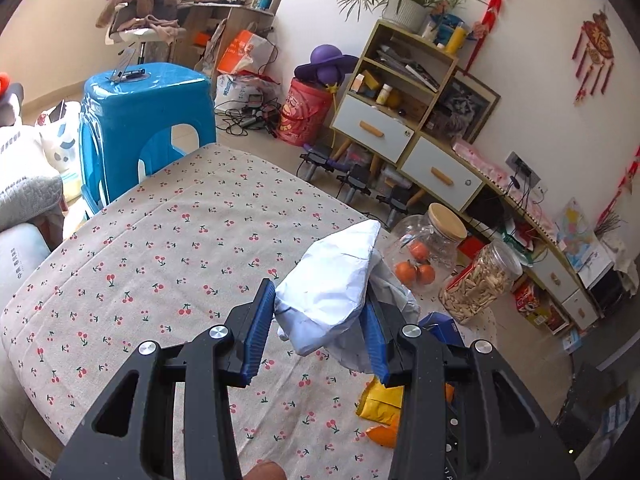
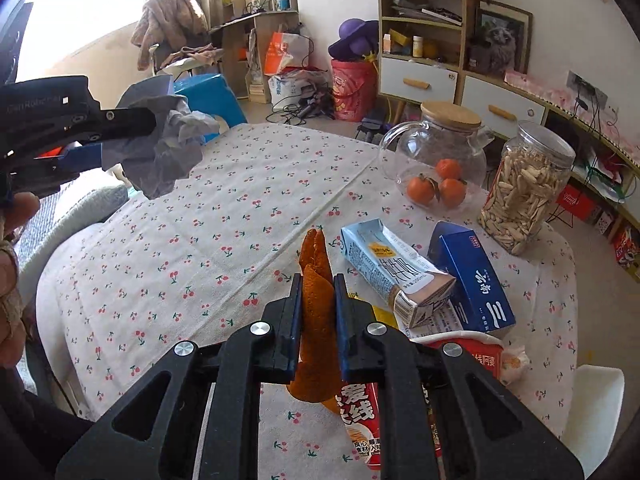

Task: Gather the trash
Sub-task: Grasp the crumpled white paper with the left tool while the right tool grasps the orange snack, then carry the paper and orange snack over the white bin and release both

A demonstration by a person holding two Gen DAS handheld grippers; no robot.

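Observation:
My left gripper [image 1: 318,308] is shut on a wad of crumpled white paper [image 1: 328,284], held above the cherry-print tablecloth [image 1: 160,264]. In the right wrist view that left gripper [image 2: 100,140] and the crumpled paper [image 2: 164,148] hang at the left. My right gripper [image 2: 316,292] is shut on a strip of orange peel [image 2: 316,268], lifted off the cloth. On the table lie a light blue drink carton [image 2: 394,268], a dark blue box [image 2: 472,280] and a red snack packet [image 2: 360,412]. A yellow wrapper [image 1: 380,400] and orange peel [image 1: 382,434] lie below the left gripper.
A glass teapot with three tangerines [image 2: 438,160] and a plastic jar of seeds [image 2: 524,188] stand at the table's far right. A blue stool [image 1: 144,120] stands beyond the table. A white chair edge [image 2: 592,412] is at the right; a hand [image 2: 12,272] is at the left.

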